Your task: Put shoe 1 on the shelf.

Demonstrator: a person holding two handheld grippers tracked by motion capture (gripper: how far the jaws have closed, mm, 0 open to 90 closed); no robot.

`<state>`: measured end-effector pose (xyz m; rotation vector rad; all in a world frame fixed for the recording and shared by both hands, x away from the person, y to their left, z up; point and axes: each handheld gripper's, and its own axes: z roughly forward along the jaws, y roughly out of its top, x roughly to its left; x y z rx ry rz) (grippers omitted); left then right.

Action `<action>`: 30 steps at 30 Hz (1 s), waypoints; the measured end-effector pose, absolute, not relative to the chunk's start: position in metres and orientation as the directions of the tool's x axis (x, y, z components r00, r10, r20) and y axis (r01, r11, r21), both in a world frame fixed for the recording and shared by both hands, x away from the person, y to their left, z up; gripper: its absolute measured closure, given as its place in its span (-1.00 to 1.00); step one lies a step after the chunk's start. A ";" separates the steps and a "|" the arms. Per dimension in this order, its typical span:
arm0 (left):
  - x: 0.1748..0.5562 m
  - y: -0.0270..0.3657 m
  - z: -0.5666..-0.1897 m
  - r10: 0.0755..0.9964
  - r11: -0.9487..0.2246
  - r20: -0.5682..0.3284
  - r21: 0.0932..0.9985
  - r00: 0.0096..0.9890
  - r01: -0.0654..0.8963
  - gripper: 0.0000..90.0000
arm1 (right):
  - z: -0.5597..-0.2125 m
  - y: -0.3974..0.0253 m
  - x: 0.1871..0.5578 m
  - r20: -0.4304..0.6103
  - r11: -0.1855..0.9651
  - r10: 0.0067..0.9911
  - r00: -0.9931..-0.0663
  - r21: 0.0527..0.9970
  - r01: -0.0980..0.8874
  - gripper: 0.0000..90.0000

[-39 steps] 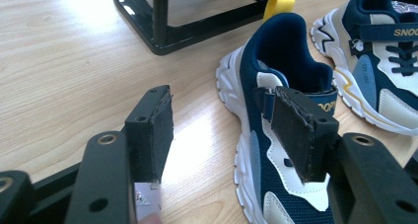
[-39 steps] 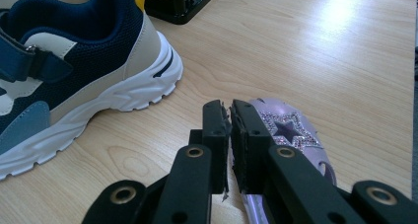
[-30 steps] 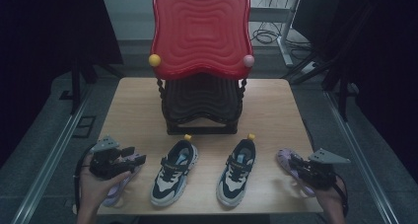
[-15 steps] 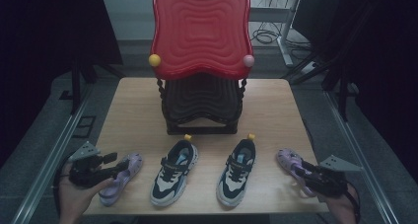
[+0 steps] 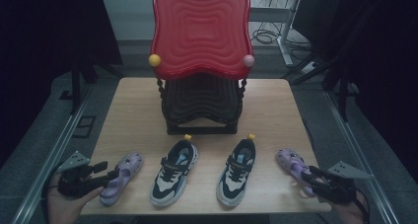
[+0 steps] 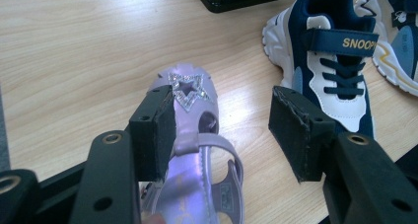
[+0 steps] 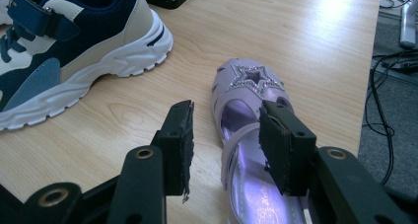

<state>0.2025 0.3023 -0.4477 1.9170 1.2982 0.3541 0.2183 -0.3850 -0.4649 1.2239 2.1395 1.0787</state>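
1. Left gripper [image 5: 106,172]: fingers [image 6: 155,130] released, straddling the left purple sandal [image 5: 121,177] at the counter's [image 5: 133,115] front left edge.
2. Right gripper [image 5: 310,177]: fingers [image 7: 286,145] released, straddling the right purple sandal [image 5: 291,162] at the front right edge.
3. Two navy-and-white sneakers [image 5: 175,172] lie between the sandals.

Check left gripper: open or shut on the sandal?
Open. In the left gripper view the left gripper has its jaws spread either side of the purple sandal, a gap beside the right pad.
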 end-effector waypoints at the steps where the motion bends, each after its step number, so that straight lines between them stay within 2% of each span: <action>1: 0.201 0.303 -0.448 0.880 -0.175 -0.187 0.727 0.437 0.664 -0.03 | -0.465 -0.386 0.217 0.002 0.300 0.862 -0.506 0.804 0.514 0.26; 12: 0.192 0.310 -0.464 0.887 -0.181 -0.197 0.683 0.417 0.708 0.02 | -0.467 -0.390 0.216 0.008 0.293 0.870 -0.494 0.797 0.528 0.26; 19: 0.188 0.299 -0.478 0.877 -0.217 -0.196 0.653 0.439 0.725 0.08 | -0.467 -0.389 0.215 0.000 0.293 0.874 -0.485 0.797 0.528 0.26; 27: 0.193 0.287 -0.489 0.863 -0.299 -0.166 0.591 0.476 0.749 0.36 | -0.469 -0.388 0.215 0.008 0.292 0.874 -0.485 0.790 0.539 0.26; 30: 0.195 0.285 -0.494 0.874 -0.296 -0.157 0.578 0.460 0.760 0.39 | -0.471 -0.389 0.216 0.011 0.294 0.874 -0.485 0.784 0.548 0.26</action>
